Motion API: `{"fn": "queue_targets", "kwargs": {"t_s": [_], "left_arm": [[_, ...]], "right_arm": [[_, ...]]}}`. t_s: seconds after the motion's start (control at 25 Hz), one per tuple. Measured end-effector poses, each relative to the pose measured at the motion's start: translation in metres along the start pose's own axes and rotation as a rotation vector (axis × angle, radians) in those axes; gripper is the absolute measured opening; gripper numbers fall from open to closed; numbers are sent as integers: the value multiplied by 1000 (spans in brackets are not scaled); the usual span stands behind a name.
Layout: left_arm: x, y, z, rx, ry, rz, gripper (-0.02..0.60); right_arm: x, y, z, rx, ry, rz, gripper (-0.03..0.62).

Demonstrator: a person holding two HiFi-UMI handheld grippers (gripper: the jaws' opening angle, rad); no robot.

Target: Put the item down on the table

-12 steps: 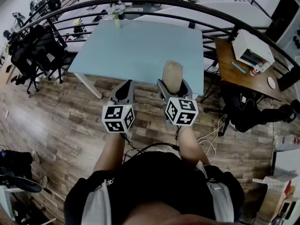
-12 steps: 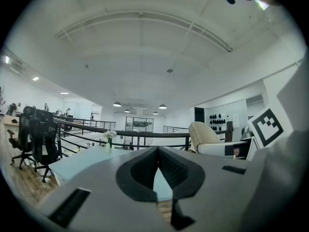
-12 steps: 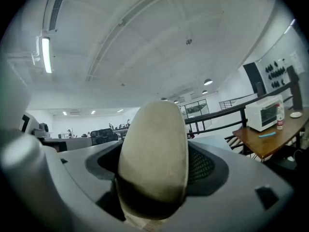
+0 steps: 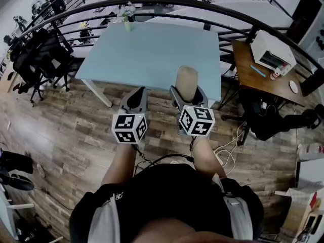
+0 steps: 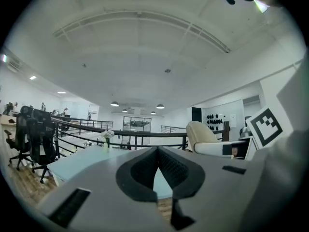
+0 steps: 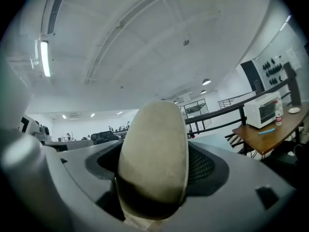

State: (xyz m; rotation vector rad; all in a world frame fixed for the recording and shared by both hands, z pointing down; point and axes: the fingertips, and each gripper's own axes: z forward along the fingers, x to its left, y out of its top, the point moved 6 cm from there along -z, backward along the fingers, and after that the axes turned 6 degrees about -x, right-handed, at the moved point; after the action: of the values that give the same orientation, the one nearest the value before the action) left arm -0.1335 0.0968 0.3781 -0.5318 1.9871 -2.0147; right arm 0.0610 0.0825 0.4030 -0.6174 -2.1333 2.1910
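**Item in the right gripper, carried at the table's near edge, not yet set down**

From my seat this reads as the carry, short of the release. The right gripper is clamped on the beige rounded item. In the right gripper view the item fills the gap between the jaws, with a pad pressed against each flank and its rounded top standing clear above them. The left gripper holds nothing: its own view shows the two pads pressed together with only table and railing beyond them.

In the head view the light blue table stretches away at twelve o'clock from both grippers. The item sits over the table's near edge, at about one o'clock from picture centre. I cannot tell how high it hangs above the top, and I see no contact with it.

The top is bare apart from a small vase of flowers at the far edge, around eleven o'clock, well apart from the item.

Next, I judge, the right gripper should go forward toward twelve o'clock over the tabletop, then down until the item's base rests. Only then should the jaws part. The item looks tall and rounded, so it may tip on release.
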Motion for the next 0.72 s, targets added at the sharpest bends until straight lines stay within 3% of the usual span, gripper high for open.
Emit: {"fn": "queue_targets", "kwargs": {"t_s": [0.72], "left_arm": [[45,-2,-43,-25,-22,-26,12]], "right_arm": [[44,-12,-5,-35,-37,-4,400]]}}
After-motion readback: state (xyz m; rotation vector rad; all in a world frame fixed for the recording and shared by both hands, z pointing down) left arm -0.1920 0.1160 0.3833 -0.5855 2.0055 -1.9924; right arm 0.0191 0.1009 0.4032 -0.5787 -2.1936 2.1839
